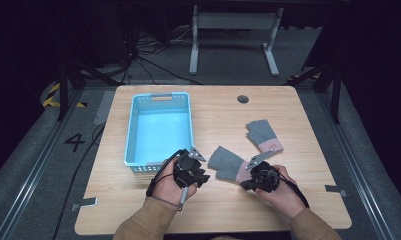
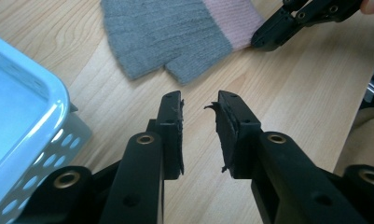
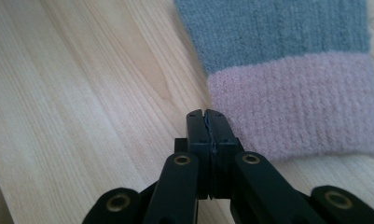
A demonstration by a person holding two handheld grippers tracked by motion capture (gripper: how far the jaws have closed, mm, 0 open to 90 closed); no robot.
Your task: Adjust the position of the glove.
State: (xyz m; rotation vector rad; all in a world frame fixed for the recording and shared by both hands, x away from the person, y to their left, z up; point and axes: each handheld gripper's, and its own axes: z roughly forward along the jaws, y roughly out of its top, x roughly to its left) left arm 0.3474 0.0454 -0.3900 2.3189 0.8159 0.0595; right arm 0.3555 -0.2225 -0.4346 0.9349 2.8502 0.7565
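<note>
Nearest the person: both forearms come in low over the tabletop [image 1: 288, 107], hands wrapped round the claw bodies, wrists angled inward toward each other. Left claw [image 2: 199, 105] sits partway open, narrow gap, nothing between the pads, pointing at the grey end of the near glove [image 1: 229, 164]. Right claw [image 3: 207, 115] is pinched fully closed on nothing, tips resting just beside the glove's pink cuff edge, w/o gripping it.

Near glove lies flat btwn the two claws, grey fingers toward the left, cuff toward the right. Looks like soft knit: light, floppy, will sag and fold when lifted, prob. not slippery. Best hold is likely the ribbed cuff, thicker and easier to pinch; right claw would need to open first.

Farther out, second glove [image 1: 263, 135] lies flat, apart from the first. Blue basket [image 1: 131, 130] stands left of centre, just beyond the left claw.
</note>
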